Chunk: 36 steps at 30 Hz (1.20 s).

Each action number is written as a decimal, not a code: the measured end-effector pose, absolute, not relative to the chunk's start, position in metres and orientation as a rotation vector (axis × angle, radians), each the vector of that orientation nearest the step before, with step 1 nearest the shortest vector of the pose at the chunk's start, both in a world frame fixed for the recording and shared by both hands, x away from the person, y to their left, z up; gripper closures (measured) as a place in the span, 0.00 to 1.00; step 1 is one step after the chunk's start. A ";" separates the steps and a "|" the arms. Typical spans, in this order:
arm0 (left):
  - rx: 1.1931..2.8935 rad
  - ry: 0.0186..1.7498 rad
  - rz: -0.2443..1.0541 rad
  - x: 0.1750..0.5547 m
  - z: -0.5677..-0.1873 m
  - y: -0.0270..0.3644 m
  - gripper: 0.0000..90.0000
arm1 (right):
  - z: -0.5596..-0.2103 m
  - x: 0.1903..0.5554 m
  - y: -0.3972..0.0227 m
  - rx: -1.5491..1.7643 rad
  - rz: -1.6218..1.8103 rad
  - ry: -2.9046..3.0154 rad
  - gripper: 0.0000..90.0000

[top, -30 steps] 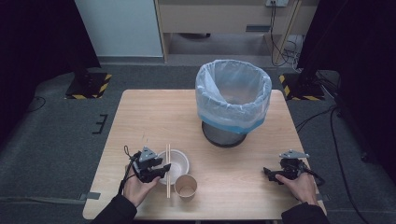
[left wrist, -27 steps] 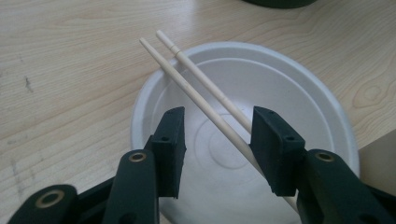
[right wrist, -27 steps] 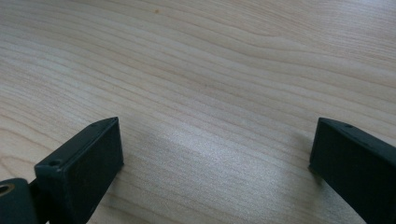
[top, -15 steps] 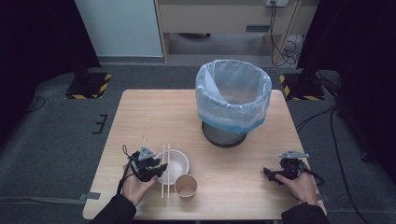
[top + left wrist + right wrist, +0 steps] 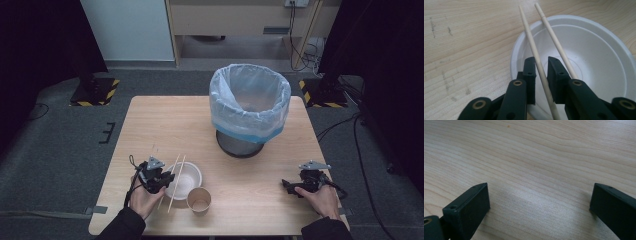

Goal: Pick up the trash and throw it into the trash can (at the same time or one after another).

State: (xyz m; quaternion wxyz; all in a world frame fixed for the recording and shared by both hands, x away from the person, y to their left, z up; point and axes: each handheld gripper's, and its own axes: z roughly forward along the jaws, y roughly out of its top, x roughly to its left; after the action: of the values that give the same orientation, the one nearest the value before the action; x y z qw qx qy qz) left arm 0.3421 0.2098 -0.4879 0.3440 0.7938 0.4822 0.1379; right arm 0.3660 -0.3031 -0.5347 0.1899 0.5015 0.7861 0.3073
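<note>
Left gripper view: two chopsticks (image 5: 554, 37) lie across the white bowl (image 5: 599, 62).

Grey carpet floor (image 5: 60, 150), white wall panel (image 5: 127, 30), dim surroundings.

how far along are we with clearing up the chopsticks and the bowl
Nothing looks done yet: the white bowl, both chopsticks and the paper cup are on the table, and nothing can be made out inside the lined bin. In hand: the left gripper, its jaws just closing, has one chopstick between them with gaps visible. The right gripper rests open. Lifting and binning likely remain.
</note>
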 end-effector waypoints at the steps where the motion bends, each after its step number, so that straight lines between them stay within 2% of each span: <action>1: 2.062 1.253 0.358 0.342 -0.488 0.210 0.86 | -0.535 0.366 -0.303 1.409 0.864 2.210 0.03; 10: 2.076 1.248 0.344 0.342 -0.488 0.209 0.93 | -0.535 0.366 -0.303 1.409 0.864 2.209 0.03; 25: 2.061 1.238 0.349 0.341 -0.484 0.211 0.94 | -0.535 0.366 -0.303 1.404 0.867 2.210 0.03; 36: 1.981 1.204 0.379 0.339 -0.472 0.217 0.94 | -0.535 0.366 -0.303 1.402 0.871 2.208 0.03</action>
State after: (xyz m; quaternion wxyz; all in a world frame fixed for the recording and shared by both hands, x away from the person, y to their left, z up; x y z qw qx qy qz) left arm 0.3388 0.2171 -0.4720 0.3862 0.7779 0.4728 0.1487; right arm 0.3658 -0.3035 -0.5352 0.1911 0.4990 0.7863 0.3102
